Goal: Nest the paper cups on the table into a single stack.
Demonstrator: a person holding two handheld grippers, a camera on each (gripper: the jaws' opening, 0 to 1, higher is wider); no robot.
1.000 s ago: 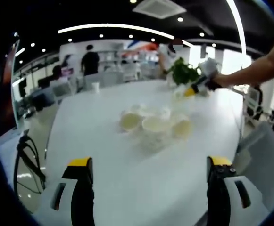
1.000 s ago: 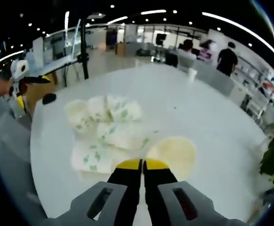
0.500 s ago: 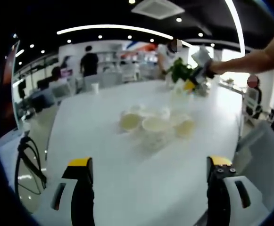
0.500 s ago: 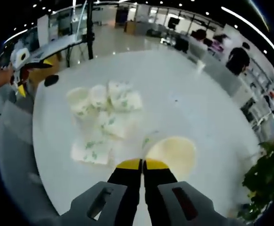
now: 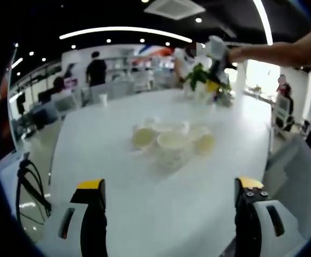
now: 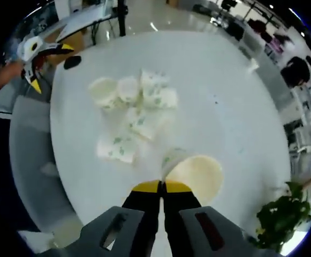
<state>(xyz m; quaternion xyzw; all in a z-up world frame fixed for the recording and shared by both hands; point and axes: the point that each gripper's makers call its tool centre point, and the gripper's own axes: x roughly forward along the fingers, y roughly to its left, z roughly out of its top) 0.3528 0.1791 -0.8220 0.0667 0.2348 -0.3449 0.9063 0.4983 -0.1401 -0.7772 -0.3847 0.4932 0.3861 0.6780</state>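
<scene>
Right gripper, right gripper view: clamped on paper cup rim, mouth facing camera at 1 o'clock, lifted high, likely for nesting. Loose cups clustered on table at 11 o'clock. Left gripper, left gripper view: spread wide, empty, probably ready for next cup.

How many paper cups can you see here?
7, roughly: one cup pinched by the right gripper, six lying in a pile on the table. Overlaps may hide others.
</scene>
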